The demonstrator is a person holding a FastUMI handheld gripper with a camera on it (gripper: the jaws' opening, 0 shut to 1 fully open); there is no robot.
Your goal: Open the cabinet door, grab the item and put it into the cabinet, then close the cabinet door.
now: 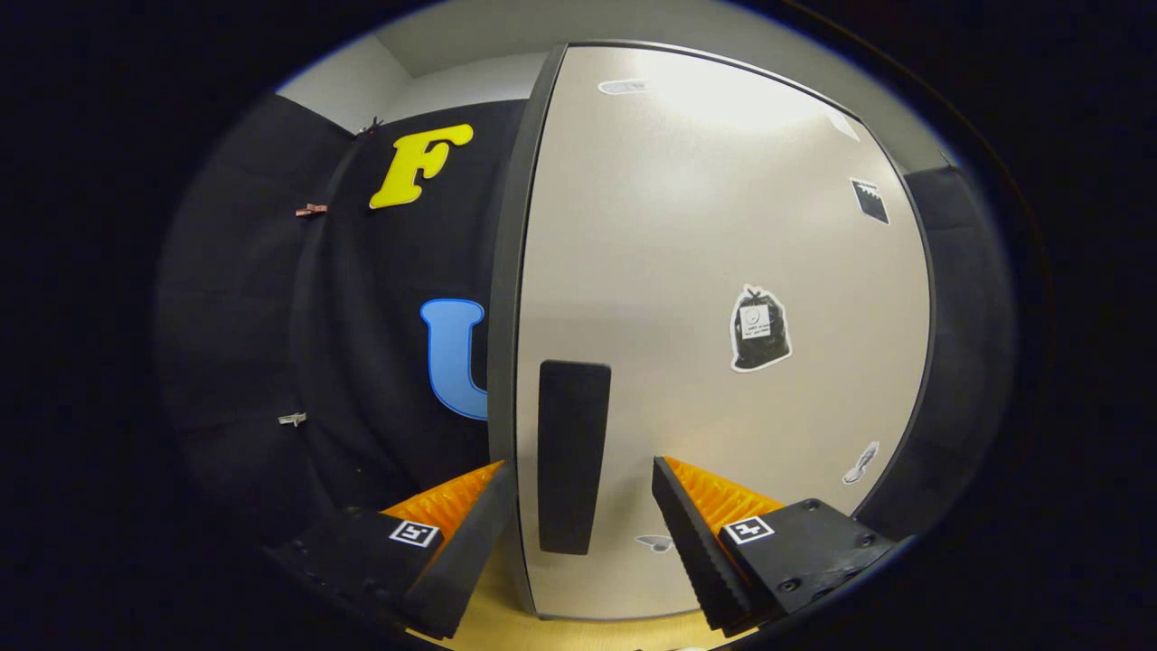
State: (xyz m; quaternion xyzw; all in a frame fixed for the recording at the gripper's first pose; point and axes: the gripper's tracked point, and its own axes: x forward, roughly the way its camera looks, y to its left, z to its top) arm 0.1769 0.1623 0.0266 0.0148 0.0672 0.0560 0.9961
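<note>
A pale cabinet door [714, 271] with a dark frame stands close ahead and looks closed. Its dark upright handle [571, 457] sits near the door's left edge. My gripper [578, 484] is open, and the handle lies between the two fingers, a gap showing on each side. The left fingertip [479, 506] reaches past the door's left edge, the right fingertip [678, 506] is in front of the door face. Nothing is held. A sticker of a black bag [759, 328] is on the door to the right of the handle.
The booth's black cloth wall [362, 362] hangs to the left of the cabinet, with small clips on it. A wooden surface [542, 633] shows below the door between the fingers. Several small stickers dot the door.
</note>
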